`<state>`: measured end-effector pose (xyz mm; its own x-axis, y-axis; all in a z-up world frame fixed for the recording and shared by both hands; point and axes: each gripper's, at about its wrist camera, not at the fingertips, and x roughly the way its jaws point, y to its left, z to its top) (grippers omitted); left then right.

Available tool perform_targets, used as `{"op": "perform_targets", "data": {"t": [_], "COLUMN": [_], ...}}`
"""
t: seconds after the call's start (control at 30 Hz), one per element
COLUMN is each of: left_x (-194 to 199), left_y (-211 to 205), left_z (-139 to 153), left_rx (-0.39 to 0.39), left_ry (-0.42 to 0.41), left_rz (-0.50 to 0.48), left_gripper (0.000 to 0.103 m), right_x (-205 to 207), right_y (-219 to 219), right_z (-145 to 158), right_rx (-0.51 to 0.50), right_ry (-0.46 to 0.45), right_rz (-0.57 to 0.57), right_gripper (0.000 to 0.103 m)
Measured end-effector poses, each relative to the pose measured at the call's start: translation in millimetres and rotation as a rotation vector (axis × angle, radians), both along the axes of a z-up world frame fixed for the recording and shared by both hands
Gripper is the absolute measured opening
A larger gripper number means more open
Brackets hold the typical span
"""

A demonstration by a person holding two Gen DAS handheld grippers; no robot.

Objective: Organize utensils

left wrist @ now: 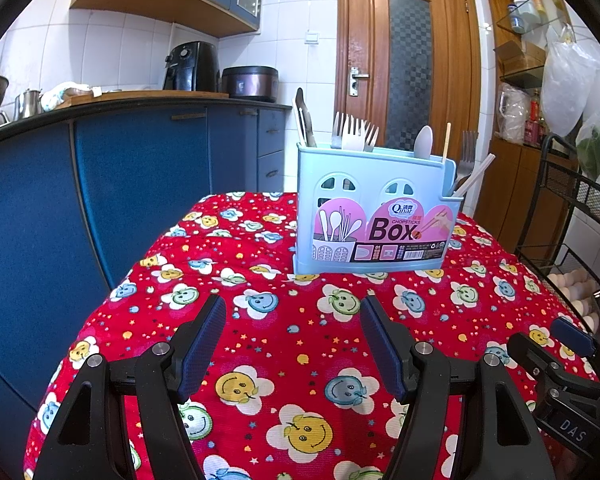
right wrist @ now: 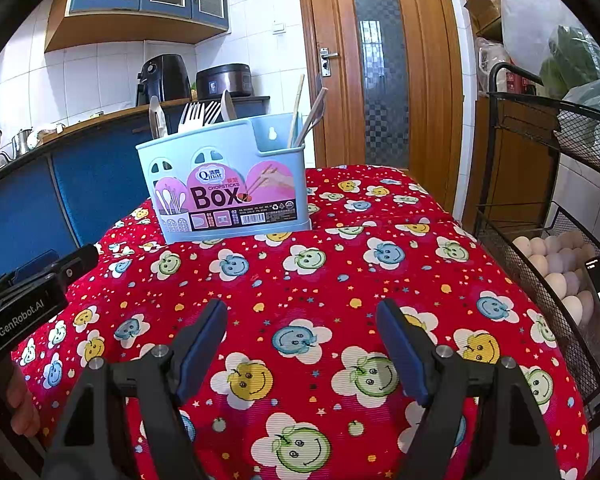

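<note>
Both tools are idle above the cloth (left wrist: pixel 284 344): the left gripper (left wrist: pixel 292 344) stands spread with nothing between its pads, and the right gripper (right wrist: pixel 300 344) likewise, spread and empty. The box (left wrist: pixel 374 208) stands upright ahead of both, slightly right of the left tool's line and left of the right tool's. It already holds forks (left wrist: pixel 354 134), a spoon (left wrist: pixel 423 142) and chopsticks (left wrist: pixel 473 178), the last leaning outward in the end compartment. No loose utensil shows on the cloth, so the sorting looks largely done or not yet visible from here. Risks, as I judge them: the box is light plastic on soft, rumpled fabric, and a nudge from either tool could tip it; the leaning chopsticks could catch a finger reaching in. The cloth falls away on both sides of the tools, with a wire rack (right wrist: pixel 540 184) of eggs (right wrist: pixel 556 264) close beside the right tool. Open room lies straight ahead between tools and box.
</note>
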<state>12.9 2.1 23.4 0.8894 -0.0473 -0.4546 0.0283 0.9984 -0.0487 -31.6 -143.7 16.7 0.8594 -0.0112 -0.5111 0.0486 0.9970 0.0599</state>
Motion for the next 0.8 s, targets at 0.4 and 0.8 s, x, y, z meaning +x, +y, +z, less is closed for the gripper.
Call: {"op": "perform_targets", "data": {"t": [0.4, 0.8], "left_x": [0.9, 2.2], "left_y": [-0.7, -0.6], "left_z": [1.6, 1.5], "left_rx": [0.000, -0.001], "left_ry": [0.002, 0.003], "left_rz": [0.000, 0.000], "left_gripper": [0.071, 0.071], "right_x": [0.3, 0.0], "right_y": [-0.4, -1.1], "right_z": [-0.3, -1.4], "right_rx": [0.003, 0.001], "right_ry": [-0.001, -0.001], "right_rz": [0.000, -0.003], "right_gripper": [0.079, 0.079]}}
